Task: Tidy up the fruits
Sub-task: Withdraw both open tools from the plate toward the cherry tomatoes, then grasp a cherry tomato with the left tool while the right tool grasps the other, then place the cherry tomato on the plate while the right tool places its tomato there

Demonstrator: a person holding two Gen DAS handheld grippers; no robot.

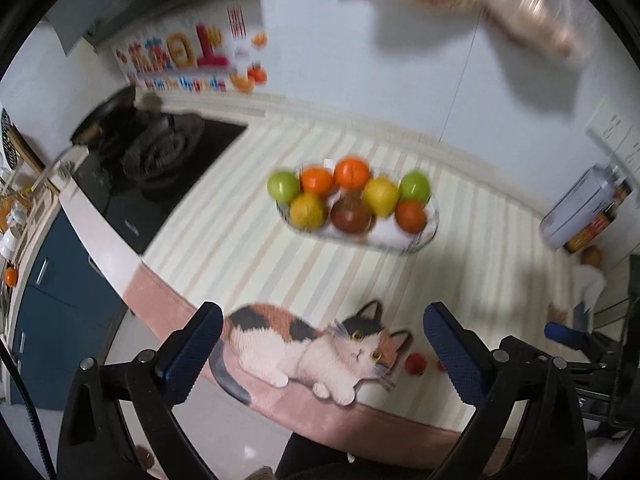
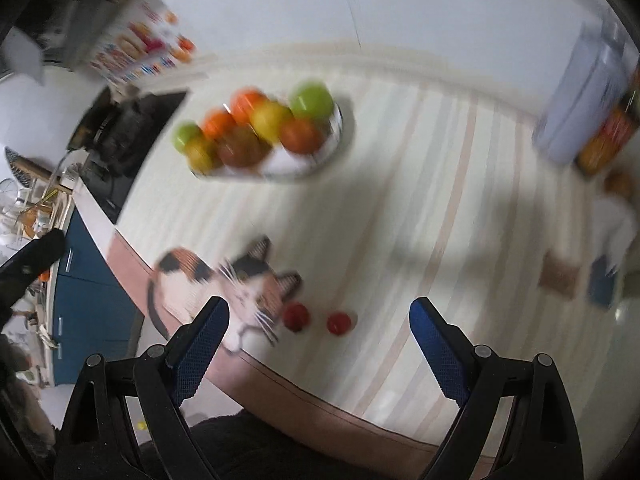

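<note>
Cream striped cloth (image 1: pixel 240 248) with a printed calico cat (image 1: pixel 312 344) is seen from the left wrist; a clear glass dish (image 1: pixel 420 236) of green, orange, yellow and red fruits (image 1: pixel 352 200) sits mid-counter; the left gripper (image 1: pixel 324 344) is spread wide, empty. From the right wrist, two small red fruits (image 2: pixel 316 318) lie near the gaping, empty right gripper (image 2: pixel 320 328).

A black gas hob (image 1: pixel 160 168) is sitting against the white wall (image 1: pixel 340 80). Blue cabinets (image 1: pixel 60 300) are standing below the hob, a pale floor beneath.
</note>
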